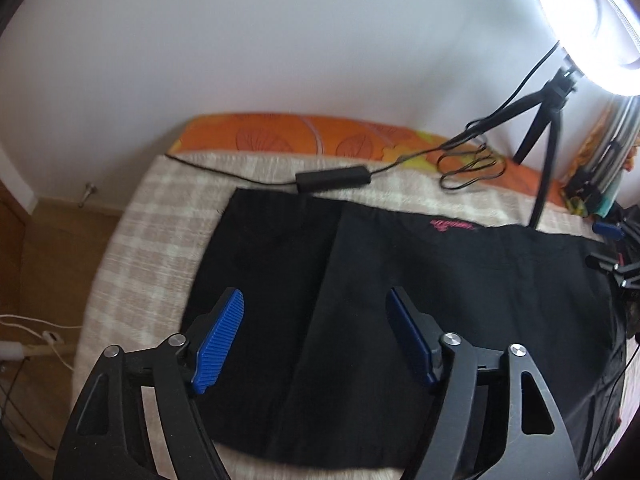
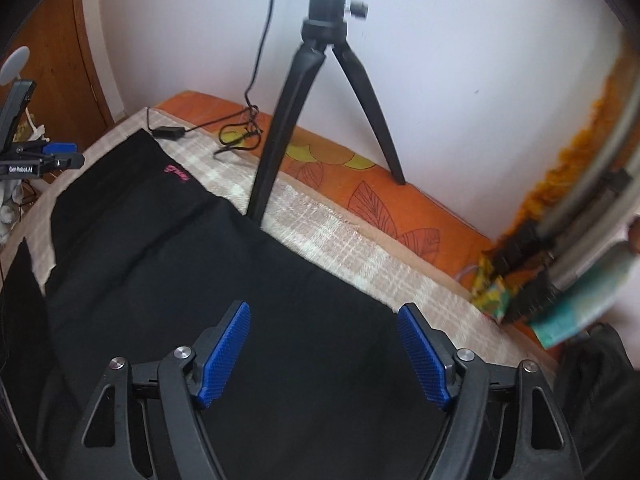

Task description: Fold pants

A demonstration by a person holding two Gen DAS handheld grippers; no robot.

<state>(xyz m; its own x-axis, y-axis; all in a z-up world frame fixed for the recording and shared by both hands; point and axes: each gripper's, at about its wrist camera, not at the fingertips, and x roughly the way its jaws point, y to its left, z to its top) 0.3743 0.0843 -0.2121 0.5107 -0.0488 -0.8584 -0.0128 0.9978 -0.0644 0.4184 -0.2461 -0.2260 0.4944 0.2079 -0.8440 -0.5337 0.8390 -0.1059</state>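
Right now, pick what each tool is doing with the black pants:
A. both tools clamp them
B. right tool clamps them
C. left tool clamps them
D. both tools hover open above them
D: the left tool and the right tool have their blue pads spread wide with only flat black pants showing between them.

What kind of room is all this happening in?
Probably a bedroom at home, set up for filming. Black pants lie on a beige checked blanket spread over an orange leaf-print mattress against a white wall, and a small black tripod holding a bright ring light stands on it.
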